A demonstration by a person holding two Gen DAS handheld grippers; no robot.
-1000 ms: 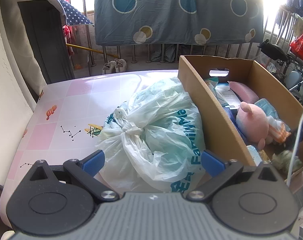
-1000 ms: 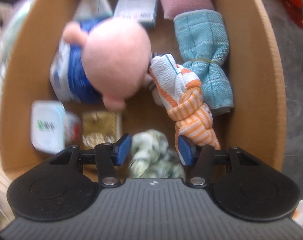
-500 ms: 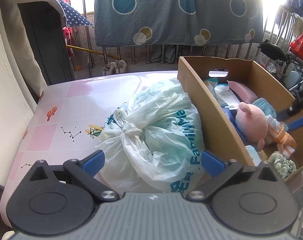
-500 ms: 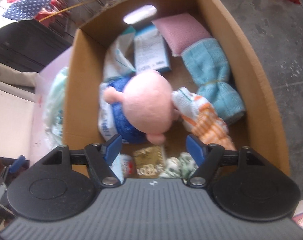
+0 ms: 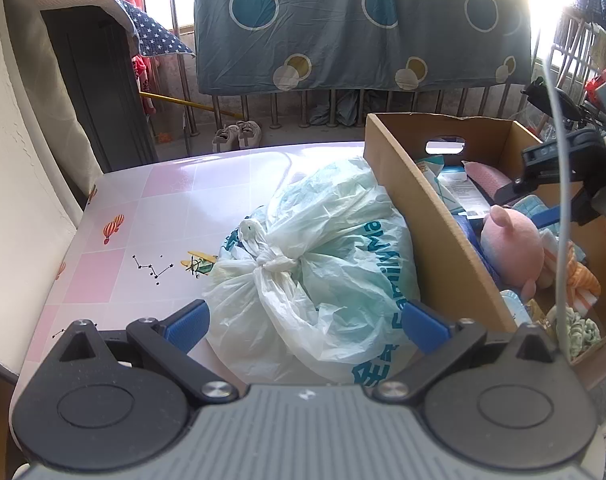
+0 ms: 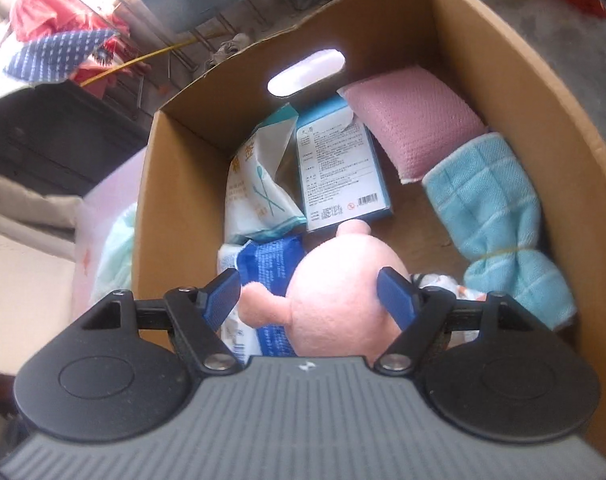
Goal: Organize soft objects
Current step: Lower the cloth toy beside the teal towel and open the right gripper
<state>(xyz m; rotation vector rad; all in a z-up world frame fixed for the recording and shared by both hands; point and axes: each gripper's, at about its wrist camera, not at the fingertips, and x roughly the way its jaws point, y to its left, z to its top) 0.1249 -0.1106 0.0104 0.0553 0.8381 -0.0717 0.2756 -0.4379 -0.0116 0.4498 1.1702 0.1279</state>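
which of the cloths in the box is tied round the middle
The light blue cloth by the box's right wall: a thin band cinches its middle. The pink one beside it lies flat, unbound.

We count one cardboard box (image 6: 523, 92), one pink plush toy (image 6: 343, 292), one knotted plastic bag (image 5: 311, 264), one pink sponge (image 6: 415, 120), one blue cloth (image 6: 499, 216), two printed packets (image 6: 259, 184), two shoes (image 5: 237, 136).

Matt cardboard box (image 6: 515, 80) — fuzzy plush toy (image 6: 343, 292) (pink).
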